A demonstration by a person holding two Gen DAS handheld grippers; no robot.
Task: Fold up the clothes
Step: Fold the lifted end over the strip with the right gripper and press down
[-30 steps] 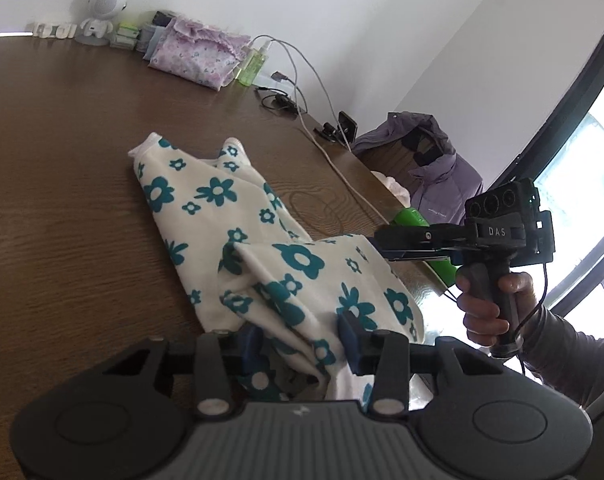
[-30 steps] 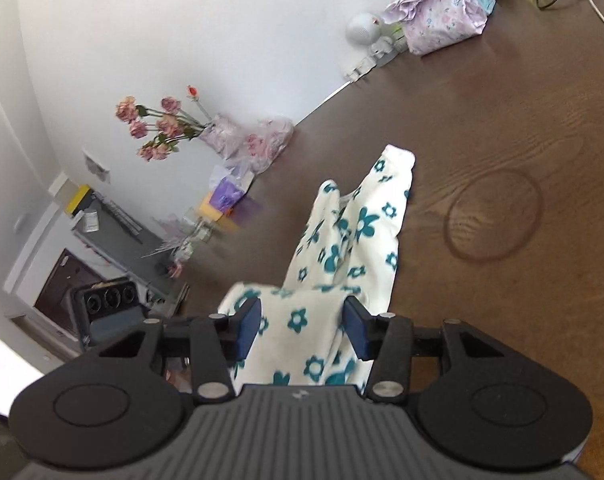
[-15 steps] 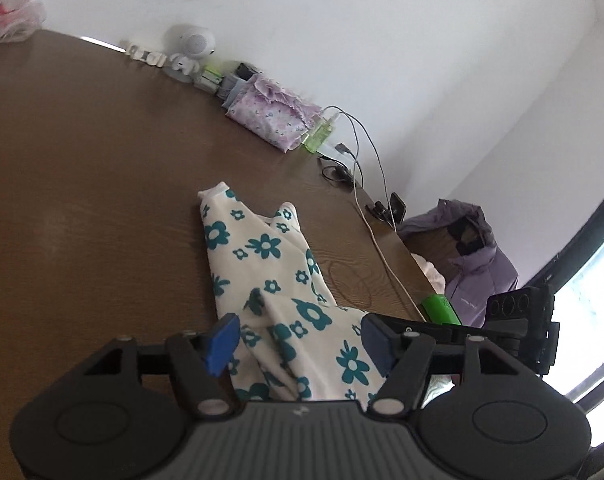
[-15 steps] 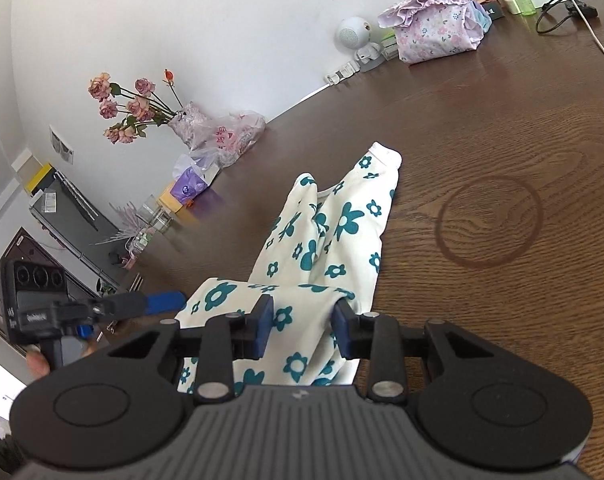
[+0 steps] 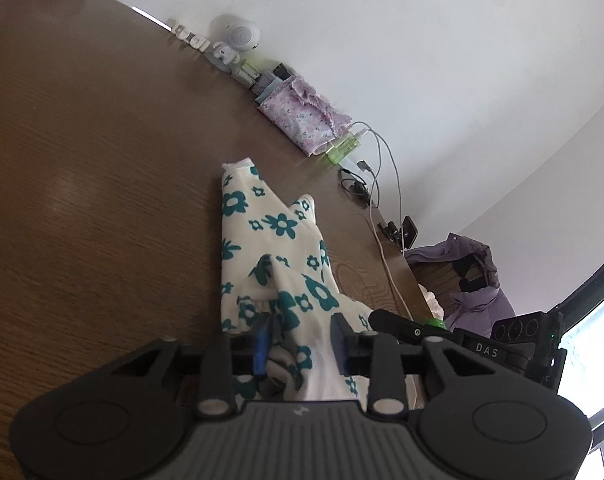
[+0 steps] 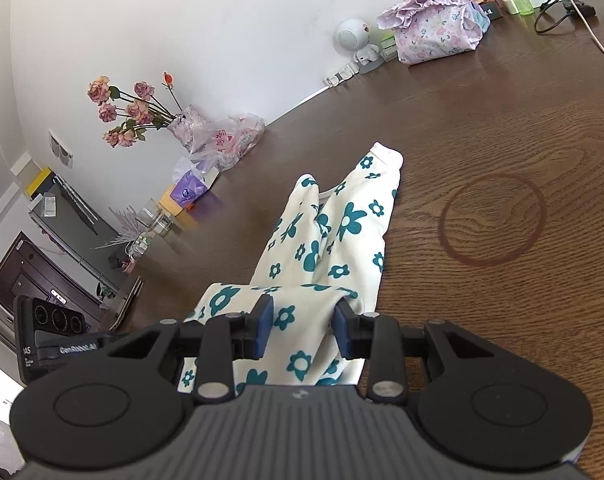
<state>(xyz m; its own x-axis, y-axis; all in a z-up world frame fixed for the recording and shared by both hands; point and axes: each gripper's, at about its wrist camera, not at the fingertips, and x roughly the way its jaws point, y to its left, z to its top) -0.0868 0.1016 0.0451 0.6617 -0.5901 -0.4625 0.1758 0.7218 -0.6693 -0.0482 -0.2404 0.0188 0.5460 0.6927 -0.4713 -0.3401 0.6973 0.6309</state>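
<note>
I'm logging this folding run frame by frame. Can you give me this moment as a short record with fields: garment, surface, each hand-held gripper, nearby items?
garment: cream floral garment, teal flowers, near end bunched at both grippers, far end lying on the table
surface: brown wooden table with a dark ring mark
left hand-held gripper: fabric between the jaws, grip unclear
right hand-held gripper: fabric between the jaws, grip unclear
nearby: pink floral pouch, flowers in a vase
</note>
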